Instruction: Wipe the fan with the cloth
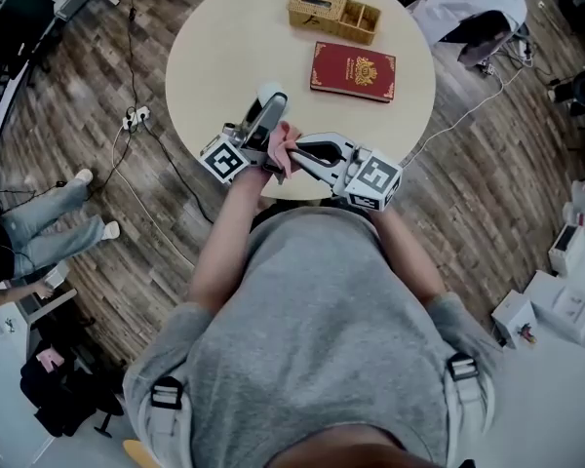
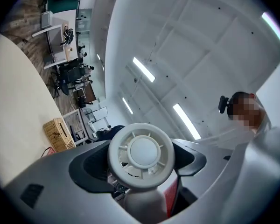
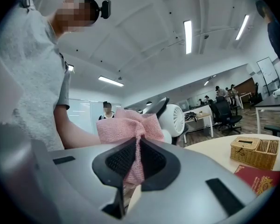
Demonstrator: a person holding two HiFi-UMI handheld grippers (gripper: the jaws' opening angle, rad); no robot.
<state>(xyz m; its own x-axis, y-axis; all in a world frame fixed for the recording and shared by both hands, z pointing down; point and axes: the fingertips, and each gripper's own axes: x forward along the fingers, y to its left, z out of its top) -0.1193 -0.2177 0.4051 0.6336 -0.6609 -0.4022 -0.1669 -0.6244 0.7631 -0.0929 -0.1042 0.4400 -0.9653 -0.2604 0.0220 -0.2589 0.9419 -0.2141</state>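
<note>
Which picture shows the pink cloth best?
The right gripper view: the cloth sits big and close, pinched in the right tongs. The head view shows only a small pink bit. The left gripper view shows mostly the fan.

The cloth (image 3: 130, 125) is pink, the fan (image 2: 140, 155) white. The book (image 1: 353, 70) is deep red with a gold crest, the woven tissue box (image 1: 312, 15) tan, the bench (image 1: 234, 47) cream, the plank floor (image 1: 487, 193) grey-brown.

Fan (image 2: 141, 155) — stem cut off by the left gripper view's lower edge, largely covered in the head view by the left gripper (image 1: 265, 115); cloth (image 3: 130, 127), lower part out of sight between the jaws of the right gripper (image 3: 136, 155); red book (image 3: 260, 180) — clipped by the picture's edge, cover print unreadable.
</note>
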